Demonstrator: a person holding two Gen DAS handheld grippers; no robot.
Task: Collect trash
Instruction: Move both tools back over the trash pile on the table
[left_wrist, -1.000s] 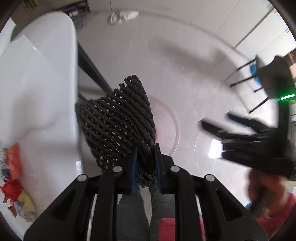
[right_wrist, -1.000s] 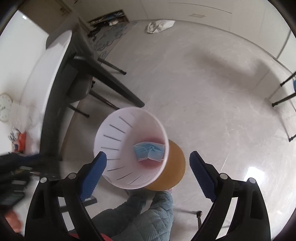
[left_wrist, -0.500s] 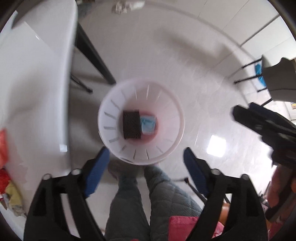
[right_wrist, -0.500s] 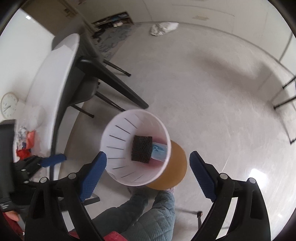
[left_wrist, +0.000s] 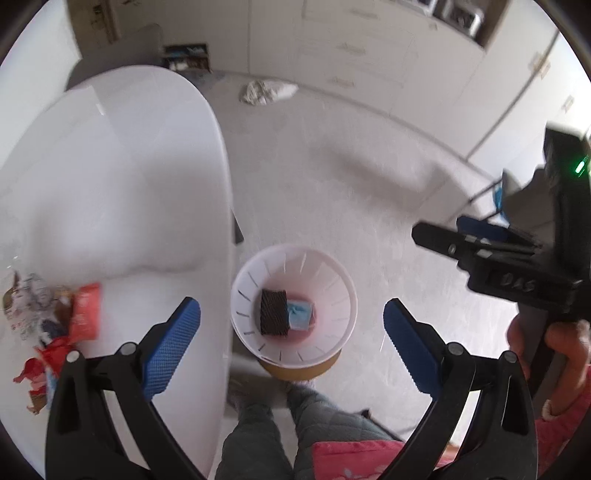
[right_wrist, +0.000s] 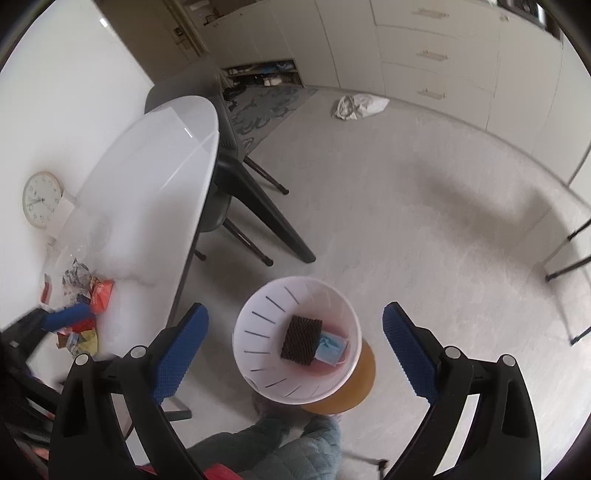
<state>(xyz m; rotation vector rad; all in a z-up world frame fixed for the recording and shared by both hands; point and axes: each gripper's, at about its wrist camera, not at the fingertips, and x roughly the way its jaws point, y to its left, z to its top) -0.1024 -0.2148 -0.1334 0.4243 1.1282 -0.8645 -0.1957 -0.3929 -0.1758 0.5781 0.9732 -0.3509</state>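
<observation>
Trash still waiting: a loose heap of crumpled wrappers (right_wrist: 79, 310), red, silver and yellow, lies on the white counter (right_wrist: 155, 192) near its edge. Other rubbish is already binned: a dark mesh sponge pad (left_wrist: 273, 312) rests flat in the bottom of the white slotted wastebasket (left_wrist: 293, 258), partly overlapping a blue face mask (left_wrist: 301, 314). The basket stands on the floor (right_wrist: 406, 206) just beside the counter's edge, on a brown round base, with the person's feet close behind it.

Seen from the left wrist, the left gripper (left_wrist: 291, 343) hangs above the basket with its blue pads spread wide and nothing between them. The wrapper heap (left_wrist: 55, 325) lies to that gripper's left, across the counter edge. The right gripper (right_wrist: 295, 350) is likewise released and empty, also looking down over the basket, with the heap farther off to its left. In the right wrist view, one blue finger of the left tool shows close by the wrappers, so the left hand appears the nearer of the two. The heap has no clear long axis; it is a ragged cluster, so the approach direction probably matters little.

Beyond, a dark chair (right_wrist: 236, 173) is tucked under the counter, a round clock (right_wrist: 40, 199) leans at the wall, and a pale crumpled bag (right_wrist: 358, 105) lies on the floor well apart, near the cabinets.
</observation>
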